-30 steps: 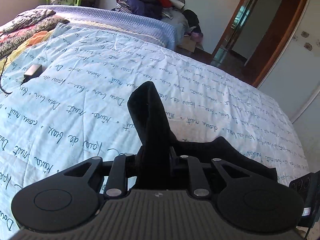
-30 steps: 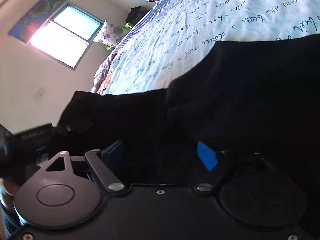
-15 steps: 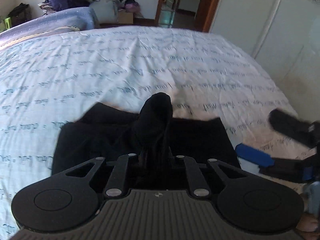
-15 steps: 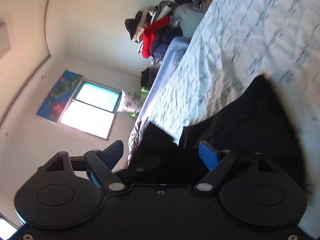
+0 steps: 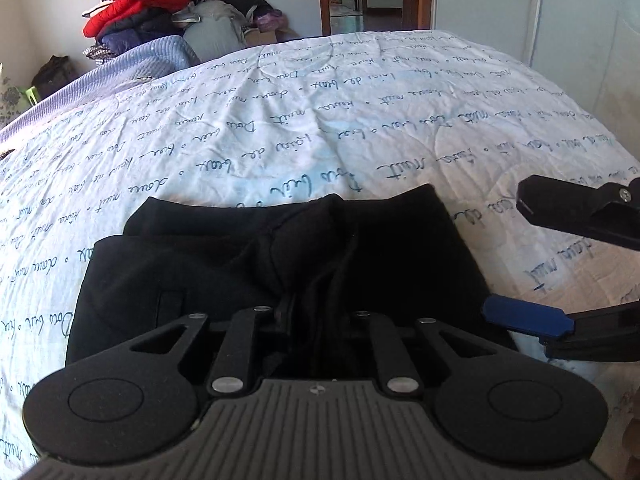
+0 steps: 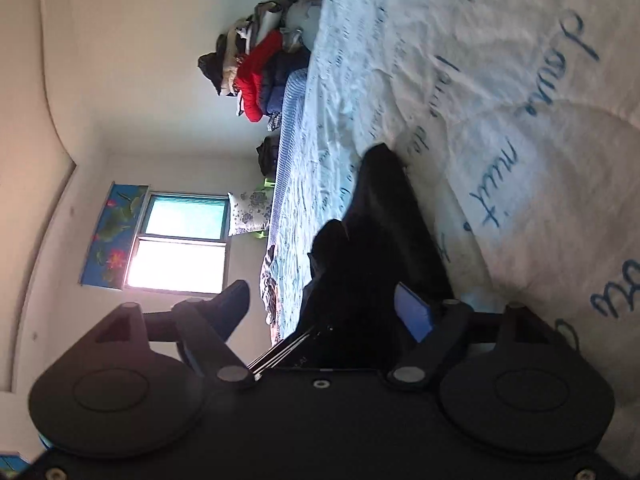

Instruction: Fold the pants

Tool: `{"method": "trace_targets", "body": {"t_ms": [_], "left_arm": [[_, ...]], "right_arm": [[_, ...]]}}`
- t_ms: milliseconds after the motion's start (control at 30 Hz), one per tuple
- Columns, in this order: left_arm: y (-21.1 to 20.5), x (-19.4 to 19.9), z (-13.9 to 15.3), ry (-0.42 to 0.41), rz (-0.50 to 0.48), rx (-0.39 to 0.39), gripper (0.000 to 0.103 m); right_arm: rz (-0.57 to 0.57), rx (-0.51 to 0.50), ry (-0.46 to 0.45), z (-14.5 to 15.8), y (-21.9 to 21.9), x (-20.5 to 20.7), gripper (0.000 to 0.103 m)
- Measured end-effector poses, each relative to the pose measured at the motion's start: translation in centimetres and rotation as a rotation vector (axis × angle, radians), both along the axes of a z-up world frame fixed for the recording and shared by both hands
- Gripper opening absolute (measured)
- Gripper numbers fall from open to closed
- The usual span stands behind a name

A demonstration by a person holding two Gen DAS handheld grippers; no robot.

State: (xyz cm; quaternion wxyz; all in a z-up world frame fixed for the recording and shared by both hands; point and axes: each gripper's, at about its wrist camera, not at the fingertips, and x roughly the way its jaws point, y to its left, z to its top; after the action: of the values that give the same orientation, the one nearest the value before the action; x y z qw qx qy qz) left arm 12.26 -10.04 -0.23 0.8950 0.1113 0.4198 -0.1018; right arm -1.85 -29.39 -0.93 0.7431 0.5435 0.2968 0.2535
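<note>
Pinching a bunch of black cloth, the left gripper [image 5: 316, 320] is sitting low at the near edge of the pants [image 5: 240, 264], jaws narrow on a gathered ridge. The pants are now lying as a folded black slab on the script-printed quilt [image 5: 360, 120]; a second ago that ridge was being held up high above the bed, so the fold is being laid down. Just beside the pants' right edge, the right gripper [image 5: 520, 256] is hanging with jaws wide and nothing between them, where earlier it was buried in black cloth. Judgement: one fold is landing; release and smoothing are still pending. Farther off, a clothes pile [image 5: 140, 12] is resting against the wall.
</note>
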Motion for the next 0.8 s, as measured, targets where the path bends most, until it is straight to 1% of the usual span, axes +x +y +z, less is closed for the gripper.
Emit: {"method": "trace_targets", "body": {"t_ms": [67,100,167,200,233,267,300,333,367,400,433,500,533,567,600,633,700,733,800], "left_arm": [[-0.9,-0.3,0.5,0.004,-0.017,-0.018,0.015],[-1.4,-0.5,0.7,0.002,-0.030,-0.026,0.015],[-2.4,-0.6,0.8,0.011,-0.049,-0.030,0.015],[-3.0,-0.5,0.5,0.020,-0.055,-0.009,0.019],[-3.9,-0.5,-0.2,0.033,-0.088,0.029,0.031],[-4.9,-1.0,-1.1,0.031,-0.143,0.080,0.039],[-6.0,-1.9,-1.7,-0.011,-0.197,0.141,0.049],[-6.6,-2.7,-2.0,-0.047,-0.208,0.173,0.050],[-6.6,-3.2,-2.0,-0.060,-0.221,0.143,0.050],[-6.1,-3.3,-1.7,-0.049,-0.247,0.057,0.049],[-5.4,-3.2,-1.4,-0.015,-0.248,-0.038,0.047],[-3.9,-3.2,-0.5,0.054,-0.269,-0.222,0.048],[-3.2,-3.2,0.1,0.067,-0.270,-0.276,0.047],[-2.5,-3.6,0.7,0.052,-0.259,-0.309,0.047],[-1.7,-4.0,1.4,0.017,-0.244,-0.327,0.050],[-0.8,-4.4,2.1,-0.019,-0.219,-0.332,0.056],[1.5,-4.8,3.3,-0.066,-0.166,-0.344,0.064],[2.7,-4.9,3.7,-0.082,-0.145,-0.344,0.068],[5.1,-4.9,4.5,-0.103,-0.089,-0.336,0.072]], "right_arm": [[-0.044,-0.083,-0.013,0.7,-0.5,-0.1,0.087],[-0.061,-0.093,-0.025,0.9,-1.0,-0.2,0.087],[-0.079,-0.064,-0.036,1.0,-2.0,-0.4,0.087],[-0.088,-0.055,-0.036,1.1,-2.5,-0.4,0.087],[-0.096,-0.056,-0.037,1.0,-3.0,-0.4,0.087],[-0.098,-0.063,-0.035,1.2,-3.3,-0.4,0.087],[-0.101,-0.070,-0.032,0.9,-3.8,-0.8,0.087],[-0.101,-0.070,-0.030,0.8,-3.9,-1.0,0.087],[-0.100,-0.069,-0.027,0.8,-4.0,-1.0,0.088],[-0.100,-0.069,-0.026,0.8,-4.1,-1.0,0.088],[-0.102,-0.072,-0.027,0.8,-4.0,-1.0,0.088],[-0.105,-0.078,-0.025,0.8,-4.2,-1.2,0.088],[-0.107,-0.080,-0.021,0.8,-4.2,-1.1,0.088],[-0.108,-0.082,-0.019,0.8,-4.3,-1.1,0.088],[-0.108,-0.083,-0.020,0.9,-4.3,-1.1,0.088],[-0.104,-0.089,-0.023,1.0,-4.2,-1.1,0.087],[-0.079,-0.101,-0.026,1.3,-3.8,-0.8,0.087],[-0.061,-0.102,-0.030,1.5,-3.4,-0.6,0.087],[-0.010,-0.087,-0.026,1.7,-2.5,0.2,0.087]]}}
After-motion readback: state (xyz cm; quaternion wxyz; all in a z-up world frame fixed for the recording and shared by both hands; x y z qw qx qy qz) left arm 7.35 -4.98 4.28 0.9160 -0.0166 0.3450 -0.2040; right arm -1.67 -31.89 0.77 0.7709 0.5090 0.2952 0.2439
